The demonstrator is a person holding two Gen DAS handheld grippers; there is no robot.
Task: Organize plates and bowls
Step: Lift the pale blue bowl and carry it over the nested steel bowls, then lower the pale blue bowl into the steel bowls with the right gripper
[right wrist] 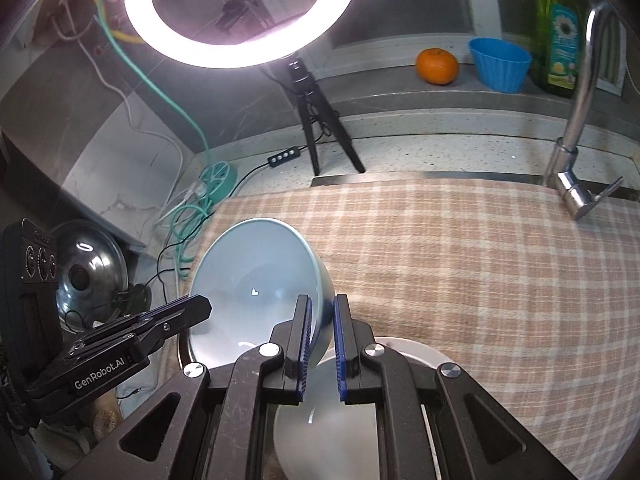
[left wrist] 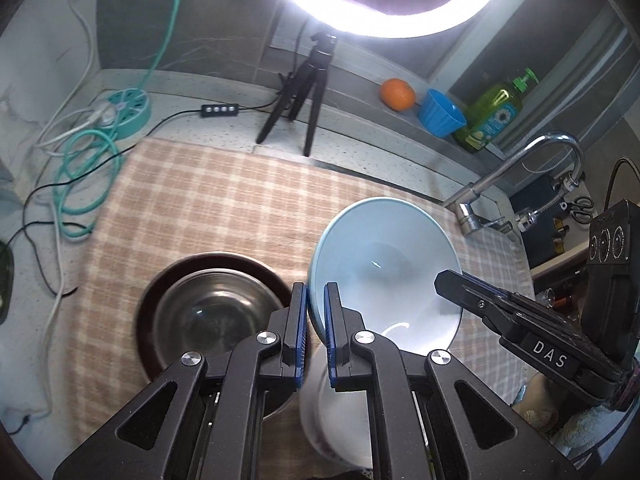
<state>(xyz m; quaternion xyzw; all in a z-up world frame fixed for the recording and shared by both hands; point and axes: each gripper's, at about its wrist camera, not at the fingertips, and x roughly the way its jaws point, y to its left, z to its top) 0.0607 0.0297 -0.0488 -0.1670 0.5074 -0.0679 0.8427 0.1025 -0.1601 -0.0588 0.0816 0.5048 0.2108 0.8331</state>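
Left wrist view shows the left gripper [left wrist: 316,328] closed on the rim of a pale blue bowl [left wrist: 384,264], one pad on each face of the wall. The bowl is tilted, its opening toward the camera, lifted above a checked cloth [left wrist: 224,208]. At eight o'clock from it a steel bowl [left wrist: 212,312] sits in a brown plate [left wrist: 276,276]; a white bowl [left wrist: 336,420] lies right under the gripper. In the right wrist view, the right gripper [right wrist: 320,344] pinches the opposite rim of the blue bowl [right wrist: 256,280] the same way, above a white plate [right wrist: 420,352] at six o'clock. Both tools hold one bowl by thin edges, so if the hands drift apart or twist unevenly, the rim could slip free and the bowl could drop onto the dishes beneath, likely chipping them.
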